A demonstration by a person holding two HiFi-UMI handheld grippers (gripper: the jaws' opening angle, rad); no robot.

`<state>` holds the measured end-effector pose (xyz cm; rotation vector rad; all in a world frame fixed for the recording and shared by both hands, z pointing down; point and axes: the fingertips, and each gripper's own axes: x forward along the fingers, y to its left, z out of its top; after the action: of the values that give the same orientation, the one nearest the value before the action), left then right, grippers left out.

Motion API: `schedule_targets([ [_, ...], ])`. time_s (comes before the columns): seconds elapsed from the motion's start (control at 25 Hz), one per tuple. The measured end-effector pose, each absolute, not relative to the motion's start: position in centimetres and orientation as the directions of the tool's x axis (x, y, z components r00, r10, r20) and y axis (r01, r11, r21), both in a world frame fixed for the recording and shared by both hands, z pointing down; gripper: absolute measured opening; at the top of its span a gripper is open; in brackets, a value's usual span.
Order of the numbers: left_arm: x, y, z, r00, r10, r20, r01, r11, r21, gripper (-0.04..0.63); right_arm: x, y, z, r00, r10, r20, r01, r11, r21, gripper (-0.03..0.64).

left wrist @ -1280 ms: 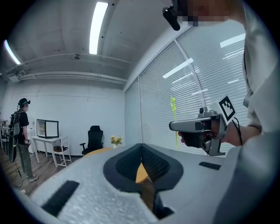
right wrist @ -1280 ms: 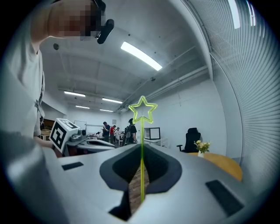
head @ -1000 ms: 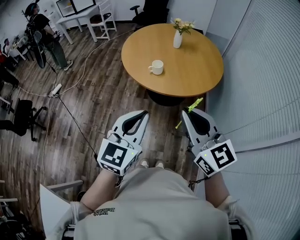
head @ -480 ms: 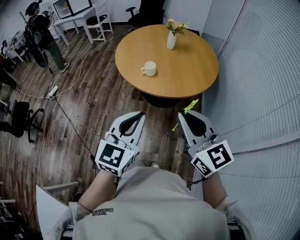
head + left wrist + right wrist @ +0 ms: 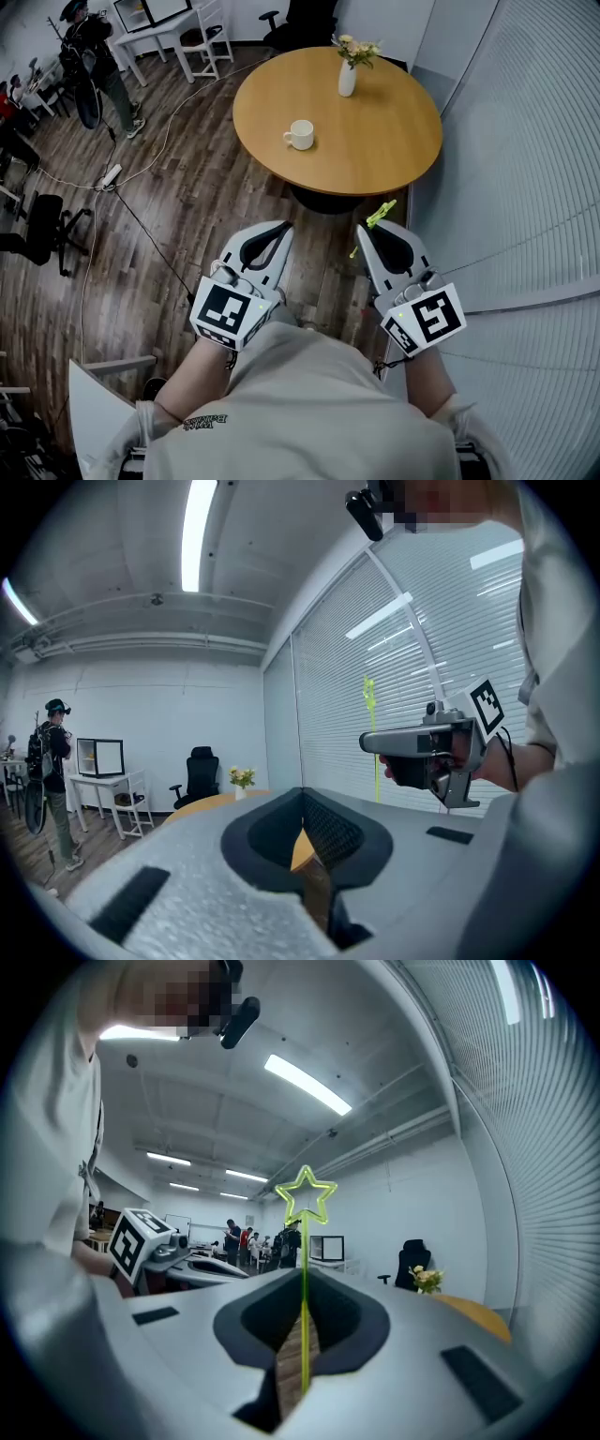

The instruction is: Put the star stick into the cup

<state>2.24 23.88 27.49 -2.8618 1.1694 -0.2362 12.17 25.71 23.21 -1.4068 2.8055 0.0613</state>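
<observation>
A thin green star stick is pinched in my right gripper, which is shut on it. In the right gripper view the star stick stands upright between the jaws, its outlined star on top. My left gripper is shut with nothing in it. Both grippers hover side by side over the wooden floor, short of the round wooden table. On the table's near left stands the white cup. The left gripper view shows my left gripper and, to its right, the right gripper with the star stick.
A white vase with flowers stands at the table's far side. Window blinds run along the right. A cable crosses the floor at left, with office chairs, desks and a standing person beyond.
The table has slid a little left in the head view. Both grippers keep the same pose and the stick stays held. The person at back left has shifted.
</observation>
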Motion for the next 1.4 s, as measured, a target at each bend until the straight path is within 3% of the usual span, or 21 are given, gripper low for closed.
schedule_targets([
  [0.56, 2.2, 19.7, 29.1, 0.710, -0.690, 0.141, -0.684, -0.723, -0.096, 0.023, 11.9, 21.1, 24.7, -0.609, -0.792, -0.045, -0.791, 0.611, -0.039, 0.034],
  [1.12, 0.0, 9.1, 31.4, 0.723, -0.660, 0.204, -0.663, -0.746, -0.065, 0.021, 9.8, 10.2, 26.8, -0.559, -0.829, 0.018, -0.829, 0.558, -0.044, 0.034],
  [1.4, -1.5, 1.9, 30.4, 0.740, -0.650, 0.173, -0.654, -0.756, -0.044, 0.023, 8.5, 2.9, 26.4, -0.528, -0.848, 0.034, -0.848, 0.525, -0.065, 0.033],
])
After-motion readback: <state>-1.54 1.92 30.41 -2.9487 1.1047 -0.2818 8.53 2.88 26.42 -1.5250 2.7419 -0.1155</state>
